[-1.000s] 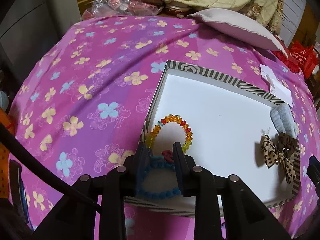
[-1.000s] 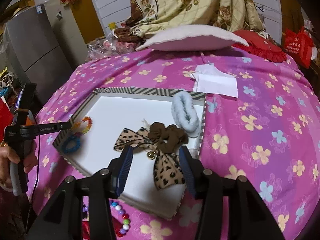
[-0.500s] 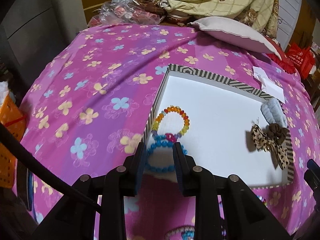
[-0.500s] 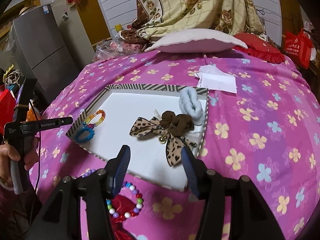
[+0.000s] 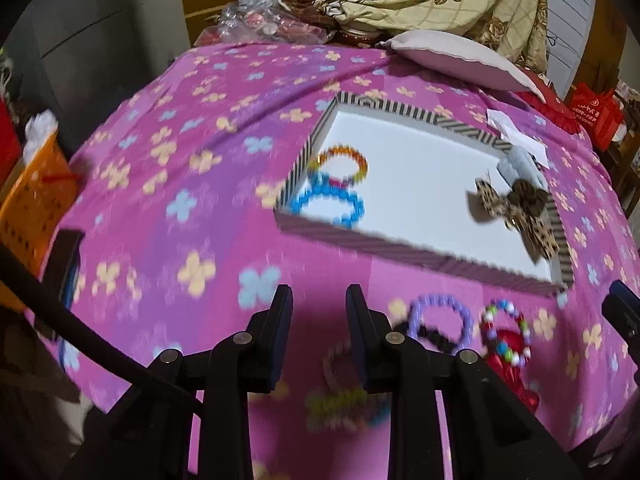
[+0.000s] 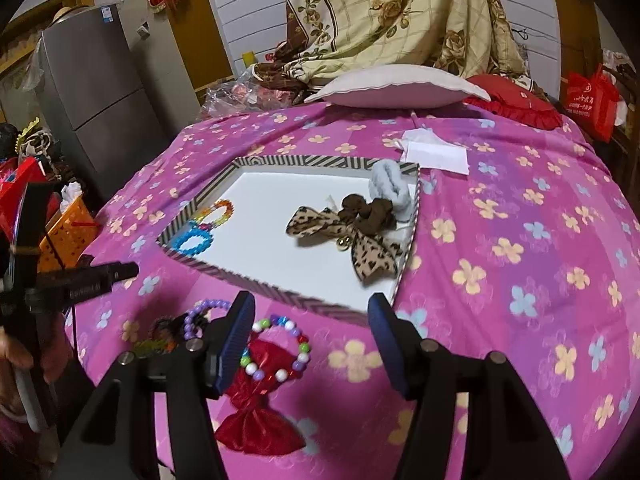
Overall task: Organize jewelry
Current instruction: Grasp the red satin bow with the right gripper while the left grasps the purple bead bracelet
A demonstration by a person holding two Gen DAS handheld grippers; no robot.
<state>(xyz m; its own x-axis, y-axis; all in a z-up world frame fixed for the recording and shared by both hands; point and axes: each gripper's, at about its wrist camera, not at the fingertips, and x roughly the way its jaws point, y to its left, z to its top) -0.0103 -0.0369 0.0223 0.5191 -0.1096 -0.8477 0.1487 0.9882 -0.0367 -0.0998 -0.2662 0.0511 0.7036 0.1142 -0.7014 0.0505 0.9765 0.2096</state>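
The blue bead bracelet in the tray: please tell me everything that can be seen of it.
The blue bead bracelet is a closed ring of round, glossy light-blue beads that look like plastic, with a small pink or red piece at its far side. It lies flat on the white floor of the striped tray, in the near left corner, close against the wall. Its far side meets or slightly overlaps the orange and yellow bead bracelet. No gripper touches it. In the left wrist view it is blurred.
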